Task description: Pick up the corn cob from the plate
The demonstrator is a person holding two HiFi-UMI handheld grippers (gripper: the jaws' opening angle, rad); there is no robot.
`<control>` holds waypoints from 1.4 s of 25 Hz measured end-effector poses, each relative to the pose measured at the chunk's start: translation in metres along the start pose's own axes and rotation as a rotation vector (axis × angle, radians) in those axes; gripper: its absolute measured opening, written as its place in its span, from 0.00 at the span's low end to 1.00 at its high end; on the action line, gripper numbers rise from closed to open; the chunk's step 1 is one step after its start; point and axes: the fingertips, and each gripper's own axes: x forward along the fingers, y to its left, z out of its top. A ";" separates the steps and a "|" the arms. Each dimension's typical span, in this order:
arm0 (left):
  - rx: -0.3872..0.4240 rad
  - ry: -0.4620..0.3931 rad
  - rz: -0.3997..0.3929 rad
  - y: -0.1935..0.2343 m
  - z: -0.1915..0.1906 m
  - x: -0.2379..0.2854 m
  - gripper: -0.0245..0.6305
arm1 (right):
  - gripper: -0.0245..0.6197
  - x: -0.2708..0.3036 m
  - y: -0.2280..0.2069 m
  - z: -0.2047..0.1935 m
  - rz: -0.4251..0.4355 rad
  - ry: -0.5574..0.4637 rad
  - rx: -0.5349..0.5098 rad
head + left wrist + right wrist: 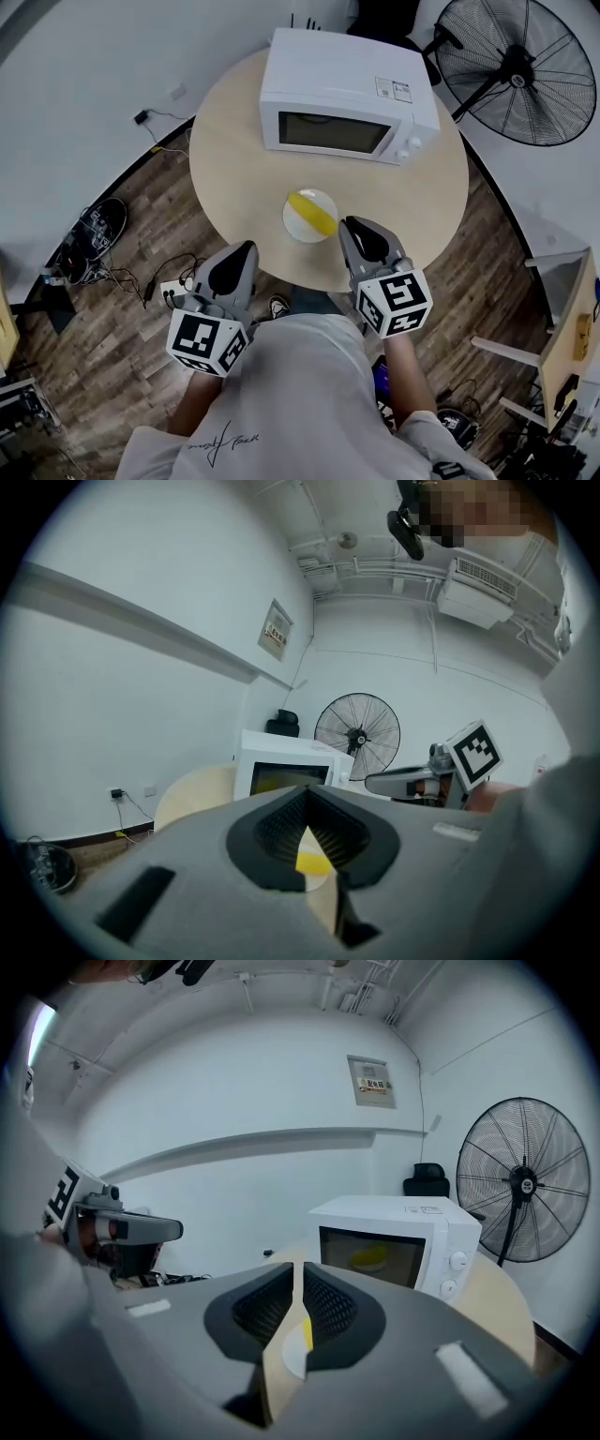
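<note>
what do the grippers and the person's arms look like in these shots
The left gripper and right gripper have grey tapering shells with black ribbed fingers. Each carries a white cube printed with black square markers. The person wears a light short-sleeved t-shirt.

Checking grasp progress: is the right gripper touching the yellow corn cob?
Apart: in its own view the right gripper is empty, the yellow corn cob lying ahead on the white plate.

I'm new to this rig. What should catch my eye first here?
A white microwave sits at the far side of the round table. Before it, a yellow corn cob lies on a white plate, with the left gripper and right gripper held near the table's front edge.
</note>
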 end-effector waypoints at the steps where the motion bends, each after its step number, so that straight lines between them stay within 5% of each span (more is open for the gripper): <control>1: -0.002 0.002 0.001 0.001 -0.001 0.001 0.03 | 0.11 0.003 -0.001 -0.002 0.002 0.006 0.000; 35: -0.026 0.053 0.061 0.019 -0.009 0.016 0.03 | 0.18 0.074 -0.026 -0.050 0.057 0.172 -0.005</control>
